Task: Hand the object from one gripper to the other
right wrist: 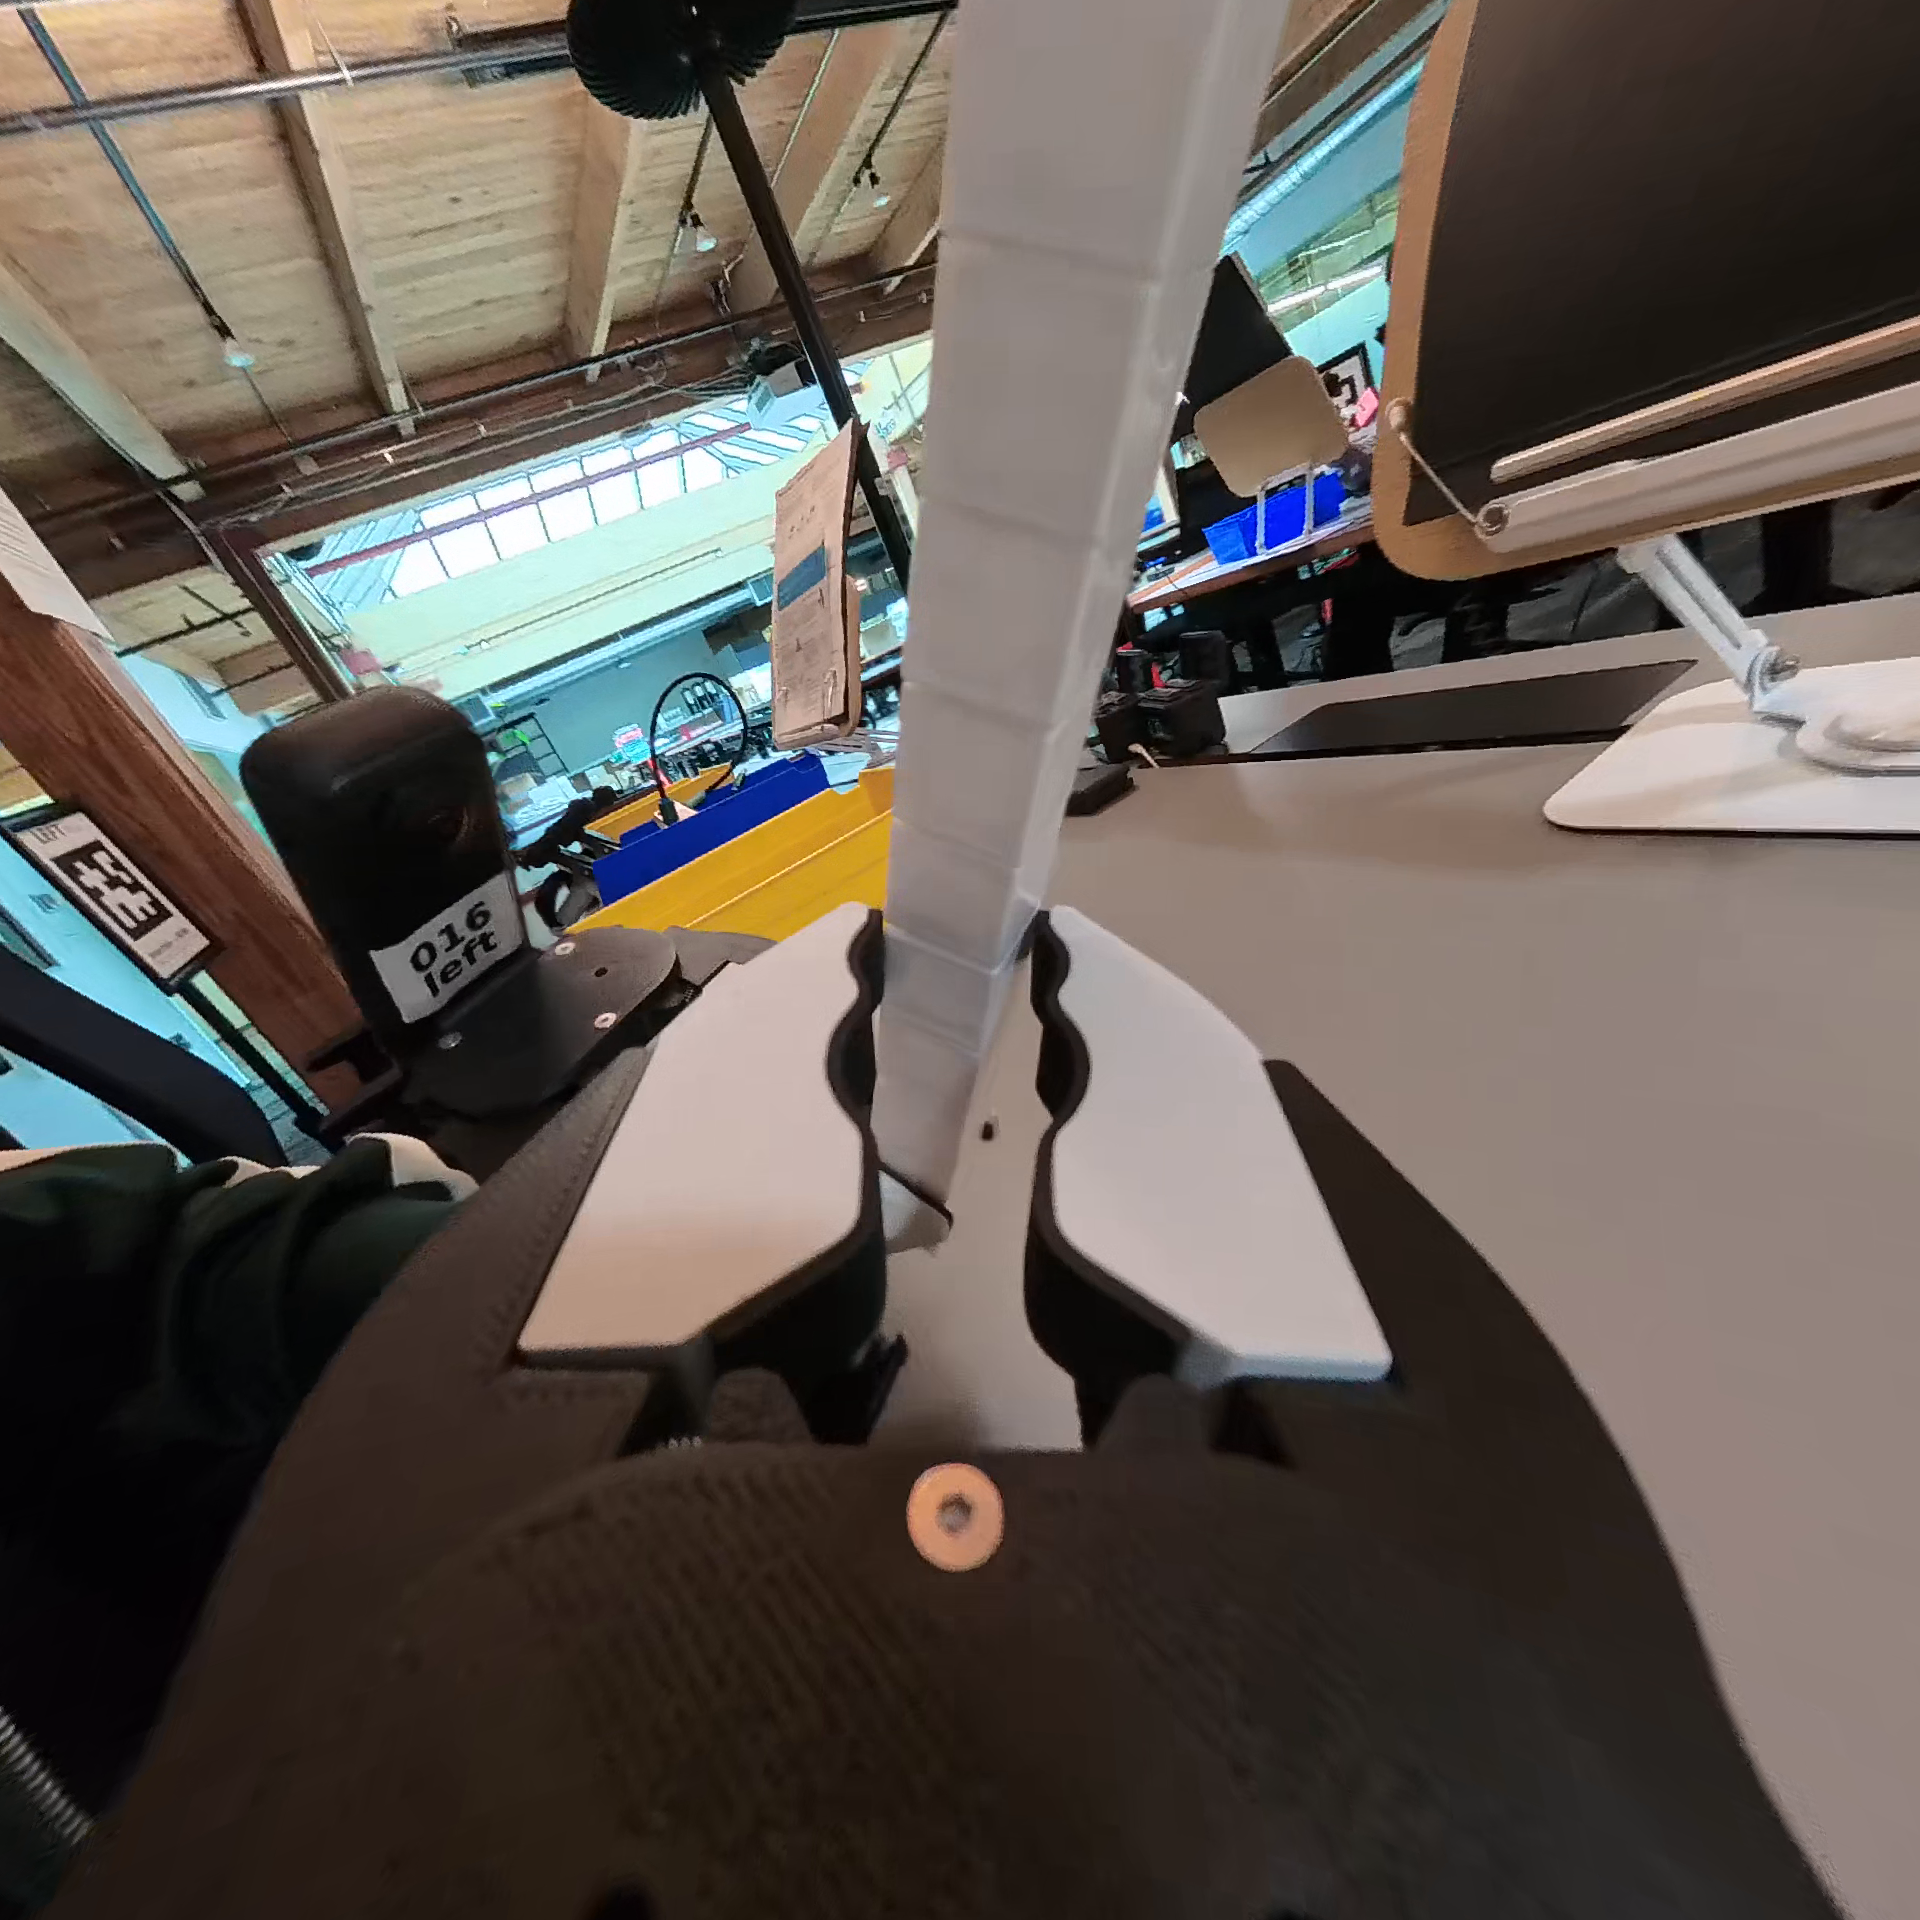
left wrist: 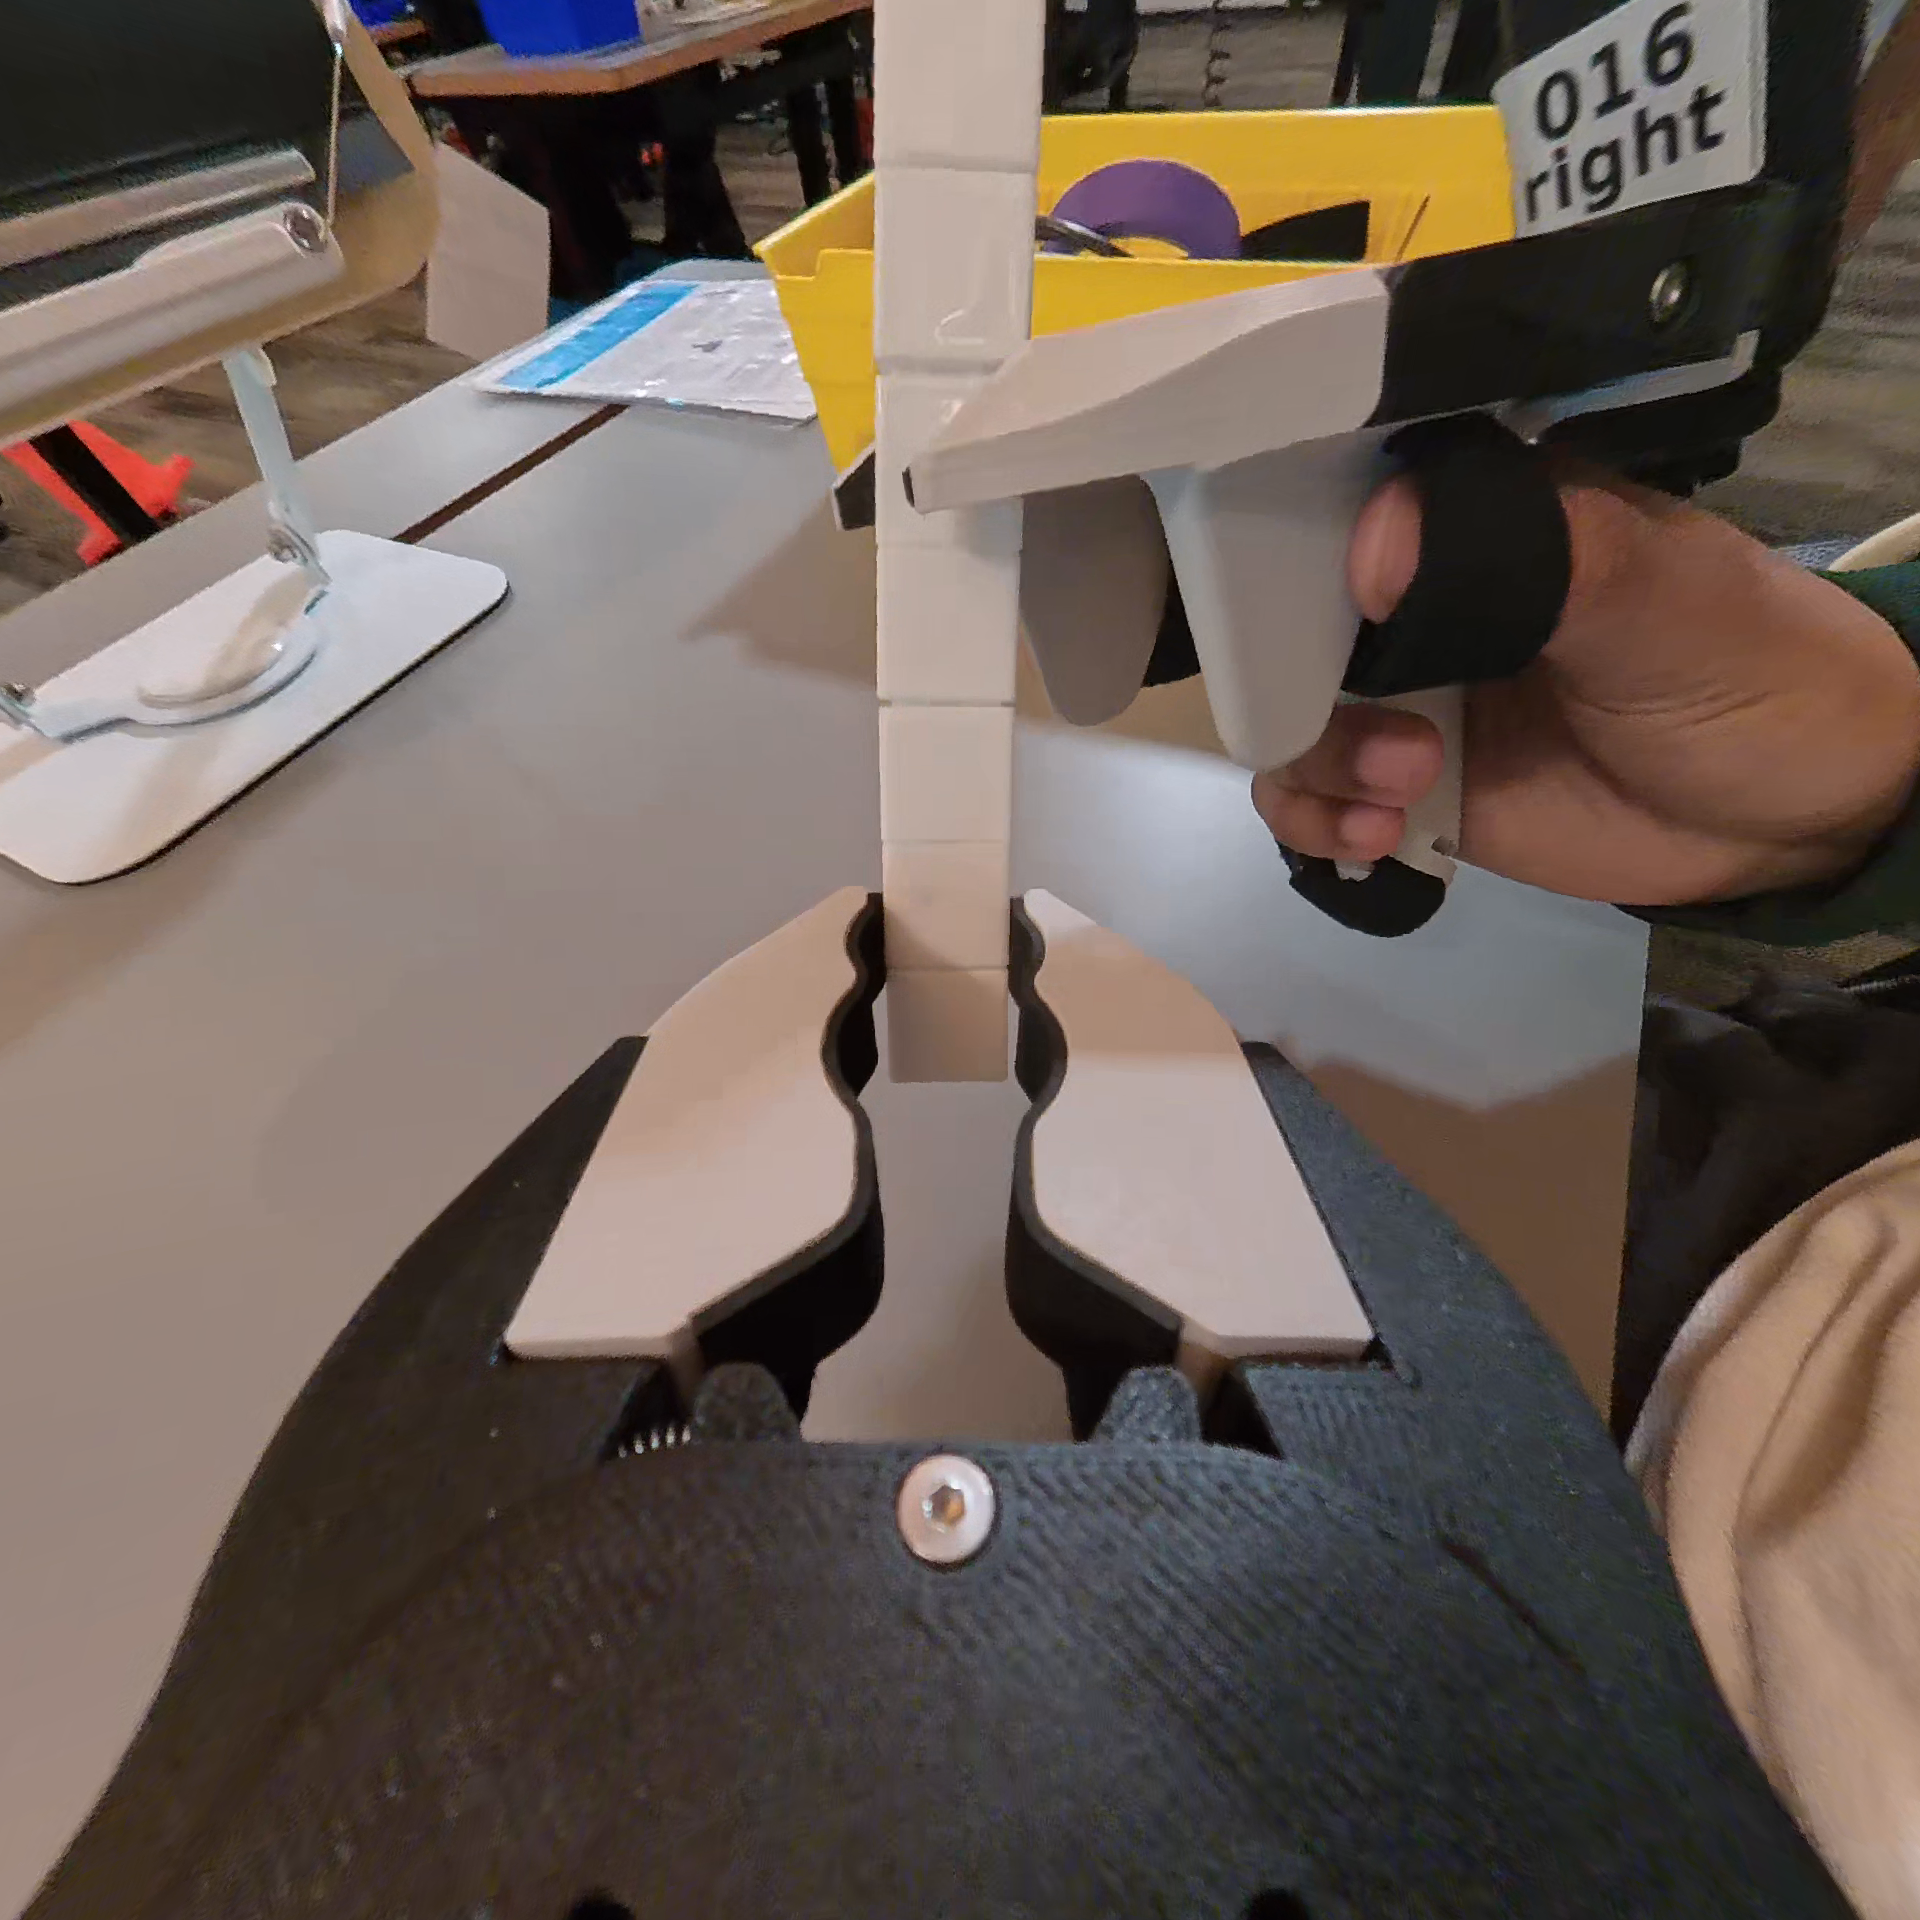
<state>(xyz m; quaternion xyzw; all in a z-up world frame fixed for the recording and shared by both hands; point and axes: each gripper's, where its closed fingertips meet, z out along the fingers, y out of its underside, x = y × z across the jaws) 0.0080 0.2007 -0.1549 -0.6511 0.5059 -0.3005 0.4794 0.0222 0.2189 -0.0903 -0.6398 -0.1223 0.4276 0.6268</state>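
A long white bar of several joined blocks [left wrist: 945, 644] stands upright above the grey table [left wrist: 468, 1039]. My left gripper [left wrist: 948, 920] is closed on the bar's lower end, with both fingertips against its sides. My right gripper [left wrist: 883, 488] reaches in from the right and clamps the bar at mid-height, one finger in front and one behind. In the right wrist view the bar [right wrist: 997, 623] rises between my right gripper's tips [right wrist: 951, 925], which press on it. The left gripper's camera body [right wrist: 416, 862] shows at the lower left, its fingers hidden.
A yellow bin [left wrist: 1195, 281] with purple and black items stands behind the bar, and also shows in the right wrist view [right wrist: 769, 862]. A monitor on a white stand [left wrist: 239, 665] is at the left. A printed sheet [left wrist: 665, 348] lies at the back. A person's hand [left wrist: 1610, 707] holds the right gripper's handle. The left gripper's tips are roughly 7 centimeters from the right gripper's.
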